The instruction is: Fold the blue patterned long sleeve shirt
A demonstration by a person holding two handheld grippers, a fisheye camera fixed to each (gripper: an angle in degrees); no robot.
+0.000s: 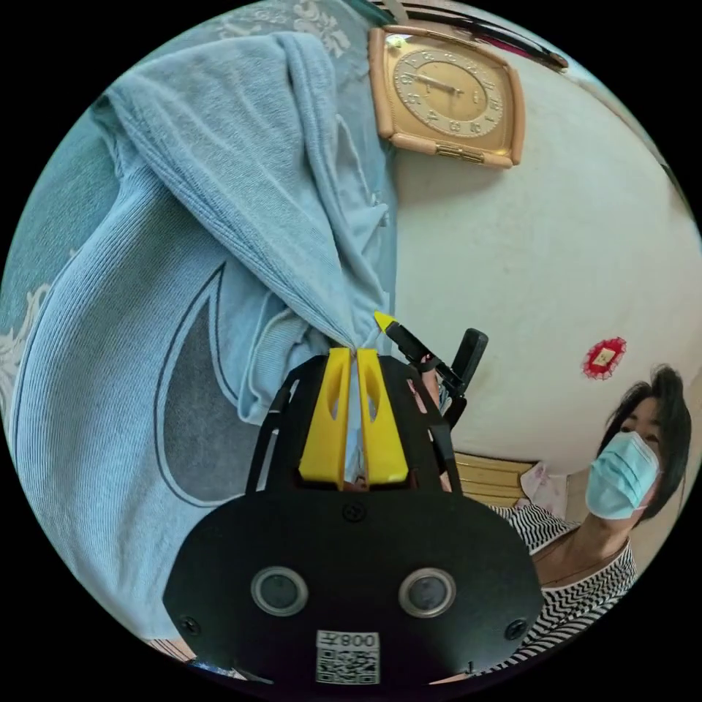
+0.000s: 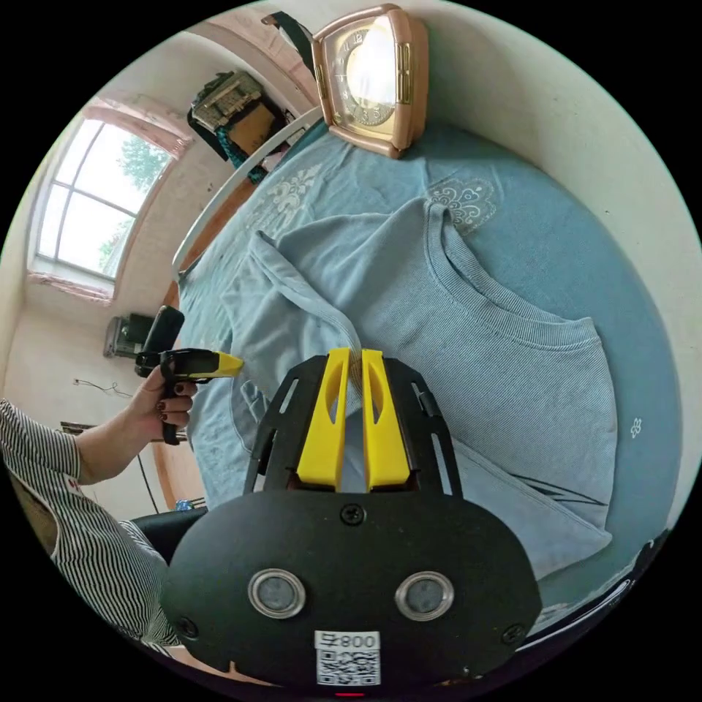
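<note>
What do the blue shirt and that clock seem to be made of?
The shirt looks like soft, matte ribbed knit, probably cotton: fine ribs run across it and it bunches where the right gripper pinches it. The clock has a glossy pinkish-gold case that catches glare; whether plastic or metal is hard to tell.

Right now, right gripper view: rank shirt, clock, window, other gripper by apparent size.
1. shirt, largest by far, spread on the blue cloth.
2-3. window and clock look about alike; the fisheye and their differing distance make ranking them unsure.
4. left gripper, smallest, in a hand.
</note>
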